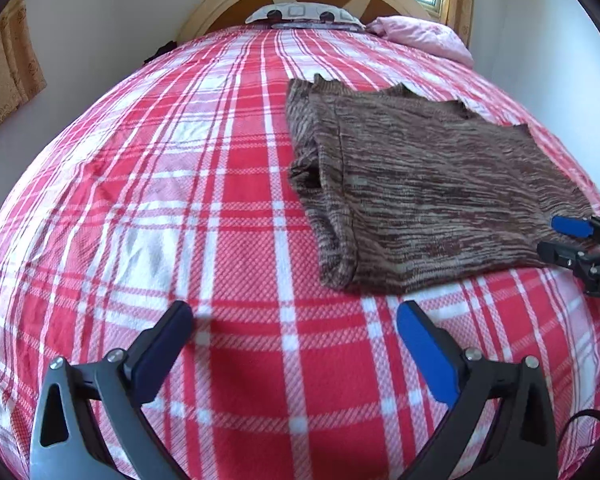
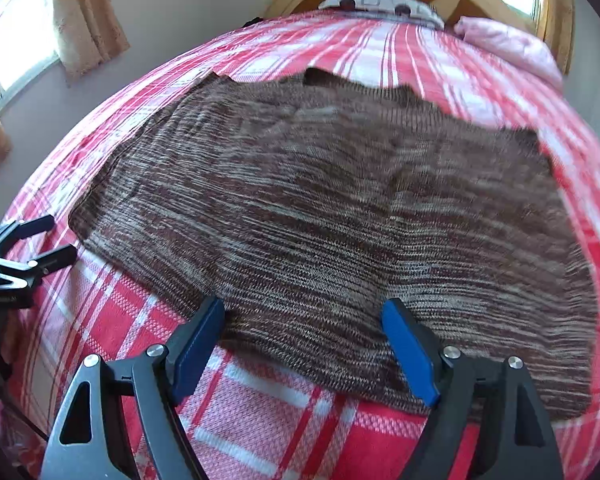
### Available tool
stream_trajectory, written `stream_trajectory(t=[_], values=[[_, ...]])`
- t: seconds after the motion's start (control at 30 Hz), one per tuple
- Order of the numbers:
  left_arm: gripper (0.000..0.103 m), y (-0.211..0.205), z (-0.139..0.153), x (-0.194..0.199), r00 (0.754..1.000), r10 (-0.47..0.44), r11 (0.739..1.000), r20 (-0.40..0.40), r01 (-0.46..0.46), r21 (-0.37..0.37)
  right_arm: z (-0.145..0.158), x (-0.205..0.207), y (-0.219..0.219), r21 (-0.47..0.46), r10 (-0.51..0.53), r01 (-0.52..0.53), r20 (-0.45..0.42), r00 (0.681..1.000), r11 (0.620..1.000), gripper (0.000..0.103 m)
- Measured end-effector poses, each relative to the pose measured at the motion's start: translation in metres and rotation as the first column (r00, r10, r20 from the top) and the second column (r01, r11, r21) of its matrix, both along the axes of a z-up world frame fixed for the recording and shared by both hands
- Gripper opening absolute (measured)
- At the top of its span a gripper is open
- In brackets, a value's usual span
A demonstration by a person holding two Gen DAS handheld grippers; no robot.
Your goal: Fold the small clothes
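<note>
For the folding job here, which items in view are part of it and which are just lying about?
Part of the job:
brown knitted garment
left gripper, open
right gripper, open

Just lying about:
plaid bedspread
pink pillow
patterned pillow
wooden headboard
curtains

White letters "DA", cut off by the picture's edge, stand on the black body of the right gripper. Small print on the black left gripper is too blurred to read.

Brown/tan marled knit garment, red/white plaid bedspread, pink pillow, blue gripper pads
</note>
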State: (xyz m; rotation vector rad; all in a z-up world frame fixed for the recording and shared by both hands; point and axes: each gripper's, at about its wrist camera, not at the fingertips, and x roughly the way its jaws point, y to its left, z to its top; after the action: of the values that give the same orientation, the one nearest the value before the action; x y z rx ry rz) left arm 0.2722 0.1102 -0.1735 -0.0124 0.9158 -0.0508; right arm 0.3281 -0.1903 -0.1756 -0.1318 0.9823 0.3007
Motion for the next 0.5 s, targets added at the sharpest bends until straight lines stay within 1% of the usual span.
stream_trajectory(t=[0.03,0.13,0.17,0.2,0.27,0.37,0.5], values=[[0.103,0.004,0.003,-0.004,1.0,0.008,1.0,0.01,-0.008,-0.006,0.004,-0.005,0.005,-0.019,0.008,-0.008,0.026,1.0,1.0,0.081],[0.103,0.02,0.009,-0.012,0.999,0.037,0.999,0.038,-0.037,-0.017,0.019,-0.025,0.035,-0.062,0.102,-0.095,0.129,0.986,0.994,0.081],[0.103,0.026,0.01,-0.013,0.998,0.054,0.998,0.044,-0.053,-0.014,0.021,-0.028,0.044,-0.084,0.126,-0.114,0.146,0.981,0.99,0.081],[0.103,0.03,0.01,-0.015,0.997,0.065,0.998,0.044,-0.065,-0.005,0.025,-0.035,0.061,-0.123,0.175,-0.155,0.182,0.968,0.98,0.081],[0.103,0.041,0.011,-0.014,0.995,0.087,0.996,0.042,-0.088,0.013,0.027,-0.044,0.083,-0.162,0.242,-0.208,0.226,0.944,0.965,0.081],[0.103,0.058,0.013,-0.013,0.993,0.116,0.993,0.037,-0.116,0.004,0.025,-0.049,0.109,-0.209,0.301,-0.254,0.232,0.925,0.944,0.081],[0.103,0.078,0.015,-0.014,0.988,0.151,0.988,0.034,-0.15,-0.034,0.021,-0.056,0.14,-0.247,0.368,-0.309,0.246,0.897,0.918,0.081]])
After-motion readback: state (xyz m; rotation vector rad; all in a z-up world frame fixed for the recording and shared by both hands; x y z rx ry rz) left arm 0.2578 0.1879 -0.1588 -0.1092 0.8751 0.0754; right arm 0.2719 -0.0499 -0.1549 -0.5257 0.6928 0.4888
